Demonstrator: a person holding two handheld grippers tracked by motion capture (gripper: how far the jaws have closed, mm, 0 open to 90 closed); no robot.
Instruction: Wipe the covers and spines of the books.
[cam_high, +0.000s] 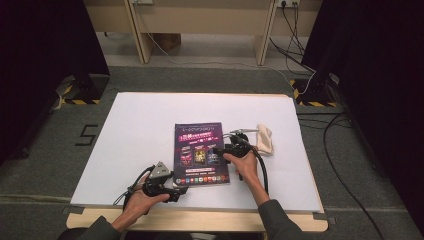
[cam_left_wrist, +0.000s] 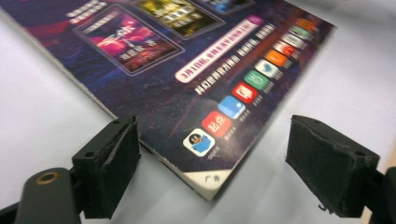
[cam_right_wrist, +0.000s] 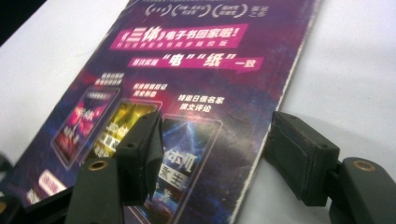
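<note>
Lying flat on the white tabletop (cam_high: 135, 130), the purple magazine (cam_high: 201, 152) is the landmark here, its cover up and closed.

Nearest the person, the left hand-held gripper (cam_high: 176, 192) sits just off the magazine's near left corner. In the left gripper view its jaws stand wide apart with that corner of the magazine (cam_left_wrist: 205, 179) between them; one pad is close beside the left edge, the other well clear on the bare white surface, and neither presses on it.

Farther on, the right hand-held gripper (cam_high: 226, 148) is at the magazine's right edge, about midway up. In the right gripper view its jaws are open and straddle that edge (cam_right_wrist: 266, 135): one pad over the cover, the other outside on the tabletop, gripping nothing.

Beyond the magazine's right edge lies a cream cloth (cam_high: 264, 139), holding nothing.
</note>
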